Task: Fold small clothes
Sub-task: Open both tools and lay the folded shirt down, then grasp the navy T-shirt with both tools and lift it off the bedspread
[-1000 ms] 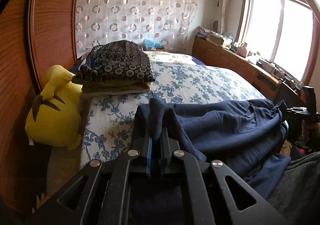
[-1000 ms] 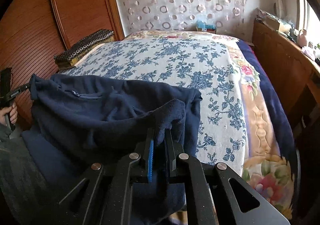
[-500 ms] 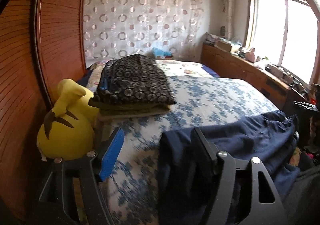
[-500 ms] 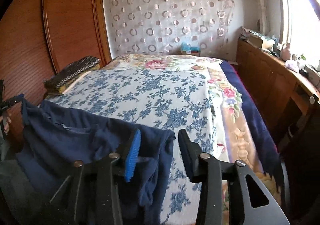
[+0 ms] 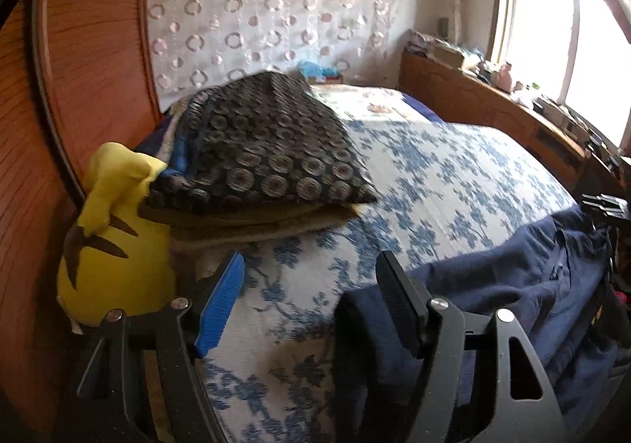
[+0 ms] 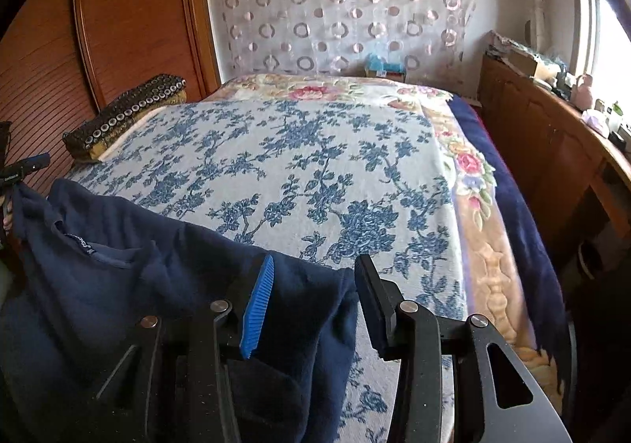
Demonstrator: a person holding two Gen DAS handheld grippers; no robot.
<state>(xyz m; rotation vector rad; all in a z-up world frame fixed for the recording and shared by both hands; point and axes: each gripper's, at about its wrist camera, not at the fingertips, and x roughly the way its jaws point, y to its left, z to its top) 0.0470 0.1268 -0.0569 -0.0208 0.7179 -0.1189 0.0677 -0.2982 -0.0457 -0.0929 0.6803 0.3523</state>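
Two grippers are standing with fingers parted, jaws just opened, nothing pinched. Left gripper (image 5: 311,305) is gaping wide, garment (image 5: 512,285) lying just right of it on the bed (image 5: 434,186). Right gripper (image 6: 311,305) is straddling the garment's right corner, cloth running leftward along the bed's near edge.

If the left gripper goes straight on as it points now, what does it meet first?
Probably the floral bedspread: the left gripper is open and angled down at bare bed. The folded dark pile lies further, slightly left; depth is unclear.
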